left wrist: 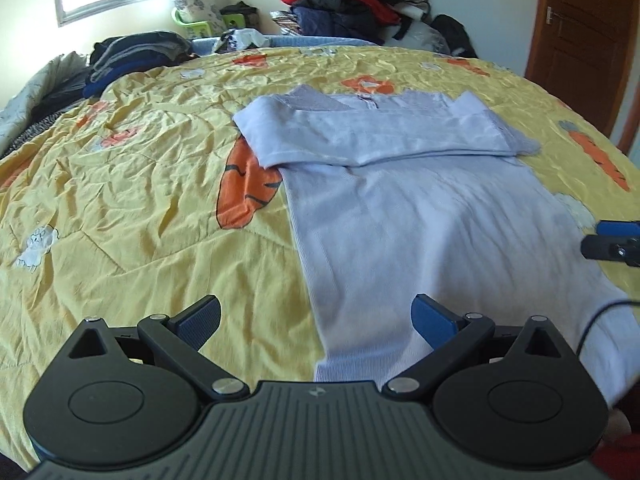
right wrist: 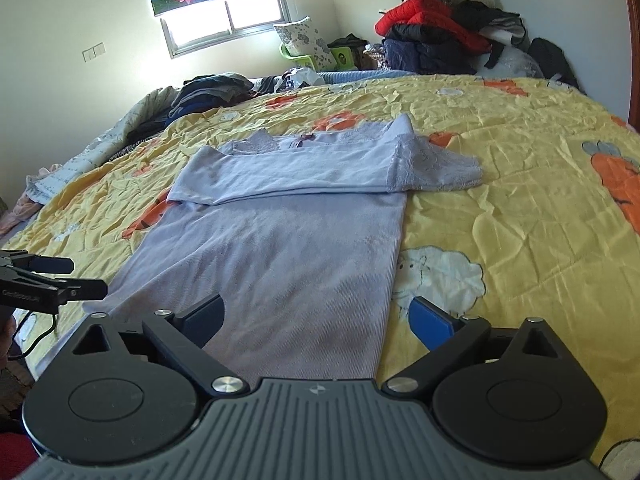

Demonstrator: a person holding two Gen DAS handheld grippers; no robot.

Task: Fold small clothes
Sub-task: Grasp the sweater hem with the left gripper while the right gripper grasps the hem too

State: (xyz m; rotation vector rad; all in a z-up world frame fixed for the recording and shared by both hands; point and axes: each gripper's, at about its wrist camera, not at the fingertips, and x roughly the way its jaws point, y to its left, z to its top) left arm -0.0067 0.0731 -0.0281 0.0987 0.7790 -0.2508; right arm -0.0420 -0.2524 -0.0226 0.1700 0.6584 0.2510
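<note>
A pale lavender top (left wrist: 420, 220) (right wrist: 280, 248) lies flat on the yellow quilt (left wrist: 140, 208) (right wrist: 500, 200), hem toward me. Both sleeves are folded across its chest, and the lace cuff (right wrist: 436, 168) sticks out past the right side. My left gripper (left wrist: 316, 316) hovers open over the hem's left corner, with the shirt's left edge running between its fingers. My right gripper (right wrist: 318, 316) stands open over the hem's right part, the shirt's right edge lying just inside its blue finger (right wrist: 430, 318). Each gripper also shows at the edge of the other view: the right gripper (left wrist: 612, 240) and the left gripper (right wrist: 52, 276).
A heap of red and dark jackets (right wrist: 440, 28) rises behind the bed's far side. Dark folded clothes (left wrist: 132, 54) sit at the far left corner. A wooden door (left wrist: 580, 40) stands at the right, and a window (right wrist: 224, 20) is in the back wall. A black cable (left wrist: 596, 320) trails over the shirt's right hem.
</note>
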